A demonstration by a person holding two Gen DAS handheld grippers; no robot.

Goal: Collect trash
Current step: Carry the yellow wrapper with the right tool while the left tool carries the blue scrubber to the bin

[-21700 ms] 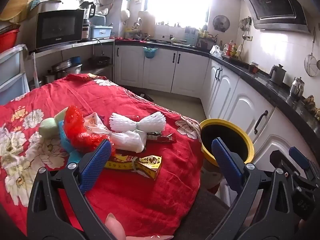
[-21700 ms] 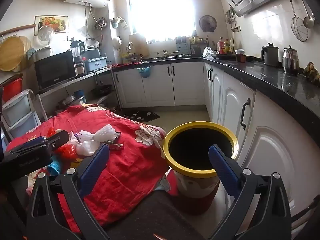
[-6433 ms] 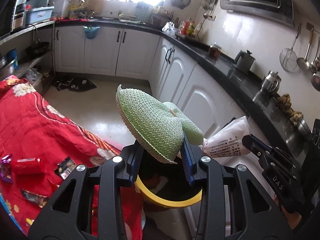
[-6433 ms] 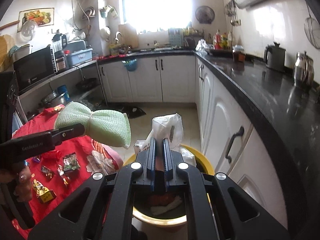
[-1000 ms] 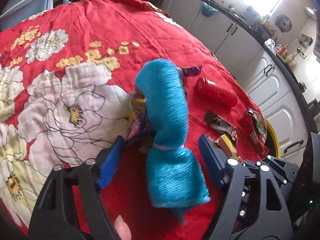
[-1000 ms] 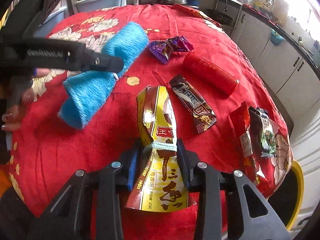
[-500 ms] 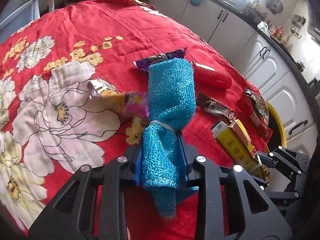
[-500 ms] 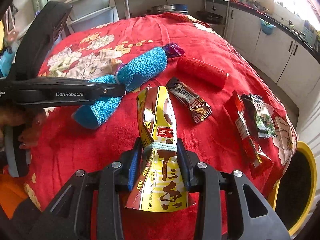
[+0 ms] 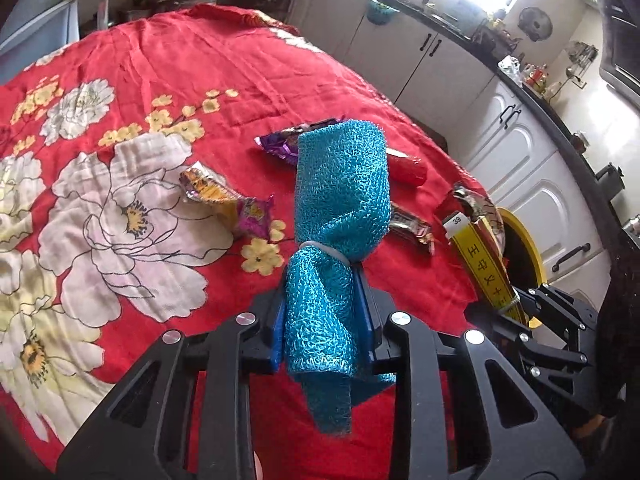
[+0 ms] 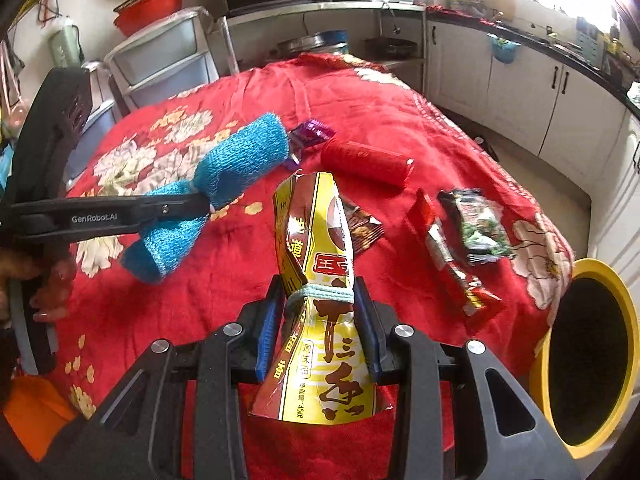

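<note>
My left gripper [image 9: 324,312] is shut on a blue foam net sleeve [image 9: 340,200] and holds it above the red flowered tablecloth [image 9: 168,64]. It shows in the right wrist view too [image 10: 224,176]. My right gripper [image 10: 320,320] is shut on a yellow snack bag [image 10: 316,240], lifted off the cloth; the bag also shows in the left wrist view [image 9: 484,268]. The yellow-rimmed trash bin [image 10: 588,356] stands at the table's right edge. On the cloth lie a red tube packet [image 10: 364,162], a purple wrapper [image 10: 310,134], a dark bar wrapper [image 10: 364,228], a red wrapper [image 10: 448,256] and a green-black packet [image 10: 478,228].
An orange-purple wrapper [image 9: 224,200] lies on the white flower print. White cabinets under a black counter [image 9: 520,120] run behind and right of the table. Plastic drawers [image 10: 160,60] stand at the far left.
Both grippers have risen and tilted up from the cloth with their loads. The blue net sleeve and the yellow bag stay clamped; more of the kitchen and bin shows.
</note>
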